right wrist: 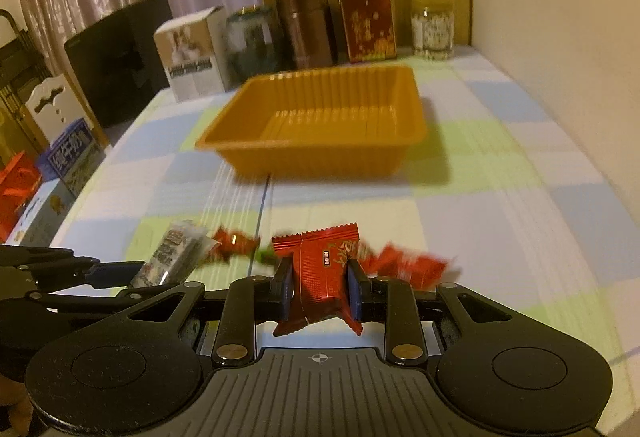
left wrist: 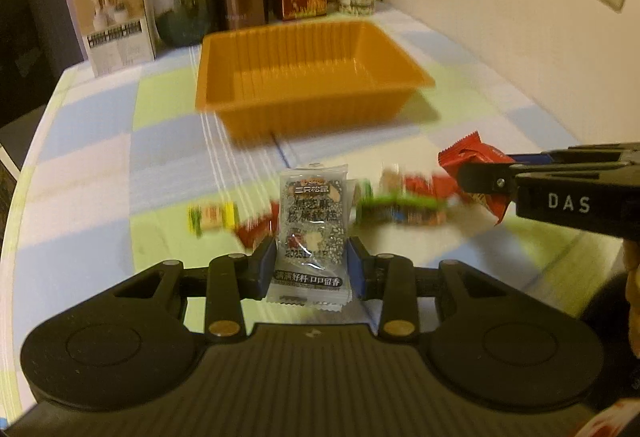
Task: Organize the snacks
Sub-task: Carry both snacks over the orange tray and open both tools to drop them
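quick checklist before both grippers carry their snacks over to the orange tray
1. Left gripper clamped on the grey sesame snack packet: ok, pads press both sides.
2. Right gripper clamped on the red candy wrapper: ok, held at its middle.
3. Orange tray has room: ok, nothing visible inside.
4. Path to the tray free: ok, only bare checked tablecloth lies between.
5. Grippers apart from each other: ok, the right one sits off to the side in the left wrist view.
6. Count of loose snacks left on the cloth: cannot tell, blurred.
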Demonstrator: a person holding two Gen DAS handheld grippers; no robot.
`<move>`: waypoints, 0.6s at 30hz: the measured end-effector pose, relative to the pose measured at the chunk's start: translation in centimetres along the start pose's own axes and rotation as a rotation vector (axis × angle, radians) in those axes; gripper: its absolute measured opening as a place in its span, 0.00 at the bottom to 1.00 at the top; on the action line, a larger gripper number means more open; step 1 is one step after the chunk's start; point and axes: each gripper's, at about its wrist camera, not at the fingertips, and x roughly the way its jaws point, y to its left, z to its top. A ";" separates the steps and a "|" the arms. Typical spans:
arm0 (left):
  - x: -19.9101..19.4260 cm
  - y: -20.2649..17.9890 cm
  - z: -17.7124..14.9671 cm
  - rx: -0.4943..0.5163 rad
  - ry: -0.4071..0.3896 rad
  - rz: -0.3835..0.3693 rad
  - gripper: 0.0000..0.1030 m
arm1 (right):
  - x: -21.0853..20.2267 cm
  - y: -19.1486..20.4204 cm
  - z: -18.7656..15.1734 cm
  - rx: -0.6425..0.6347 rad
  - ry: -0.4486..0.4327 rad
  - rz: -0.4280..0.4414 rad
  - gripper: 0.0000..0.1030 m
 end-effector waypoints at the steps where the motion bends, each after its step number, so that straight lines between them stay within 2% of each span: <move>1: 0.2 0.0 0.7 -0.003 -0.007 0.000 0.33 | 0.2 -0.2 0.6 -0.003 -0.008 -0.002 0.27; 11: 2.8 1.0 8.3 -0.034 -0.072 0.008 0.33 | 3.8 -1.9 7.0 -0.020 -0.073 -0.015 0.27; 18: 5.8 2.6 12.1 -0.059 -0.077 0.015 0.33 | 7.7 -3.1 10.3 0.002 -0.069 -0.018 0.27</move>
